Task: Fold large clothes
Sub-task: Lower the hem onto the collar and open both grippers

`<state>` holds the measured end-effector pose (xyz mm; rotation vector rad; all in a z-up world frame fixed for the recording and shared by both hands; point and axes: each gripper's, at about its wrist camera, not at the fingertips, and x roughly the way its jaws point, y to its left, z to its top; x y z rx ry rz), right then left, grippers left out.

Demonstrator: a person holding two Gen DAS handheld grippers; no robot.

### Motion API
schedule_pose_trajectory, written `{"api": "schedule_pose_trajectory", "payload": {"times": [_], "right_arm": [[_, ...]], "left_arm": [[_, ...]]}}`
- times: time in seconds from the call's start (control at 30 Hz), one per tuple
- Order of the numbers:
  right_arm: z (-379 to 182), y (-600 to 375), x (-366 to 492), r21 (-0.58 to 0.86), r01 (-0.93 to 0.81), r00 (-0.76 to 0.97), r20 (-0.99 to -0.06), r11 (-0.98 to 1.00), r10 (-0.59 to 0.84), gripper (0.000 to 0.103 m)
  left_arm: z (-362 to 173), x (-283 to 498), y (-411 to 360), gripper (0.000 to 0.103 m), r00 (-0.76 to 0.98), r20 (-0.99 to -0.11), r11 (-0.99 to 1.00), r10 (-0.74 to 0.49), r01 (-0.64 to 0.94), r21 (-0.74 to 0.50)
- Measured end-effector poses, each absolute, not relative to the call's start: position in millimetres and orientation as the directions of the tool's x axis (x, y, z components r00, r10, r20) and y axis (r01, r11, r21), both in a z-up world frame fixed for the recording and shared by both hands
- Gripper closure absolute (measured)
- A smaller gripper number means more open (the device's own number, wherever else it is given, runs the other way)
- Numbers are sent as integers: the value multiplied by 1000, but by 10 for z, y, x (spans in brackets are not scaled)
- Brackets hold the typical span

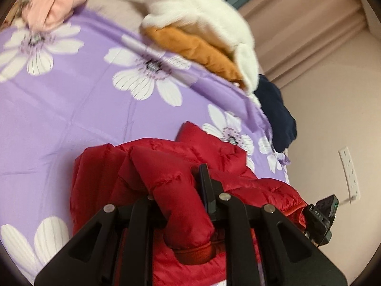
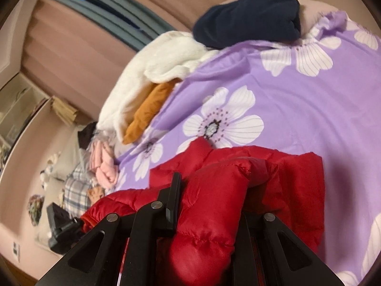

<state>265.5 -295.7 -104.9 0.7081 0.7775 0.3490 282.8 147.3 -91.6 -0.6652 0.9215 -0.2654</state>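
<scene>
Red puffer jacket (image 1: 181,190) sleeves fill both views; left gripper (image 1: 181,197) and right gripper (image 2: 209,190) each pinch 1 sleeve above the purple floral bedsheet (image 1: 83,109).

This was a bedroom in a home. A bed (image 2: 297,100) lay under a purple sheet with white flowers, with loose clothes (image 2: 152,76) piled along its edge. Pink curtains (image 2: 78,54) hung behind it, and a wall socket (image 1: 349,171) sat on the plain wall.
</scene>
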Motion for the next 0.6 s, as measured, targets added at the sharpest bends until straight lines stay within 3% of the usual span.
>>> {"api": "schedule_pose_trajectory", "payload": {"times": [0.47,0.6], "right_arm": [[-1359,-3021,3016,708,89,632,-584,701,509,87],[-1434,-3139,3050,773,133,619,-554,620,558,80]], "left_arm": [[-1247,3289,1399,83,546,-734,813,-403,-154,-561],[-1292,3328,1454,82,542,-723,783,-428,-177,-596]]}}
